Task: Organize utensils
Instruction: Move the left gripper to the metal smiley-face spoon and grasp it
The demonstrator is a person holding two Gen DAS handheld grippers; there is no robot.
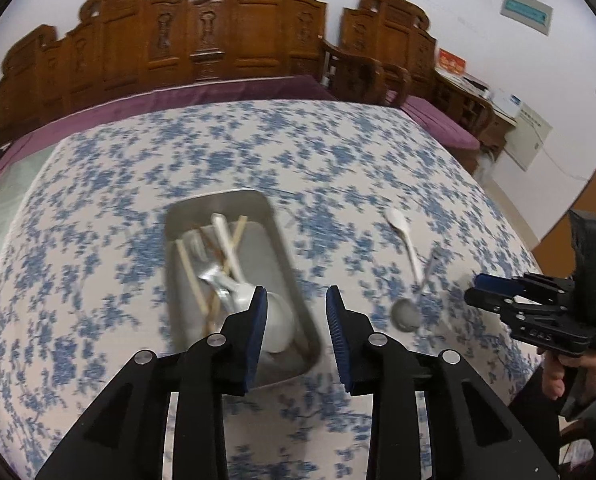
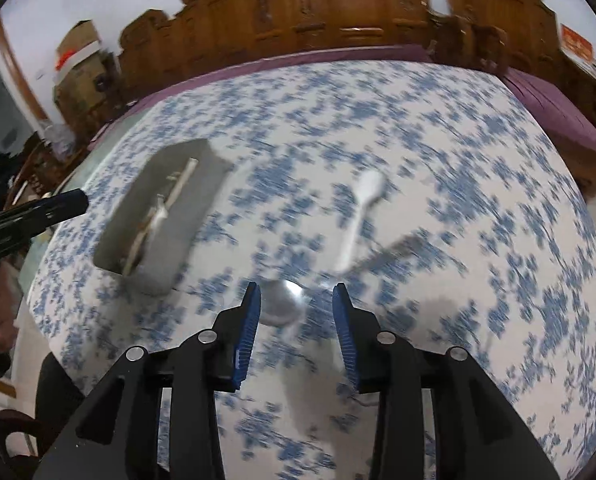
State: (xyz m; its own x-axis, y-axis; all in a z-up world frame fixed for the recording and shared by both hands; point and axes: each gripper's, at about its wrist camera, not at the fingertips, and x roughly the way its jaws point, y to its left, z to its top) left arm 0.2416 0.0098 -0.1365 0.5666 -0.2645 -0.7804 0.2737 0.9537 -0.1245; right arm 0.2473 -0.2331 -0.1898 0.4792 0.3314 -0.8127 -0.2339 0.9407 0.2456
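Observation:
A metal tray (image 1: pixel 285 256) lies on the blue-flowered tablecloth and holds chopsticks (image 1: pixel 191 276), a white plastic spoon (image 1: pixel 227 240), a metal utensil and a white ceramic spoon (image 1: pixel 275 320). My left gripper (image 1: pixel 295 330) is open and empty, above the tray's near end. To the right on the cloth lie a white plastic spoon (image 1: pixel 406 236) and a metal spoon (image 1: pixel 408 312). My right gripper (image 2: pixel 295 326) is open and empty, just above the metal spoon's bowl (image 2: pixel 281 304); the white spoon (image 2: pixel 362 208) lies beyond it. The tray (image 2: pixel 201 160) shows at the left of the right wrist view.
The tablecloth (image 1: pixel 338 160) covers a rounded table. Carved wooden chairs (image 1: pixel 233 28) with purple cushions (image 1: pixel 438 124) stand behind it. The right gripper body (image 1: pixel 538 312) shows at the table's right edge. Both views are motion-blurred.

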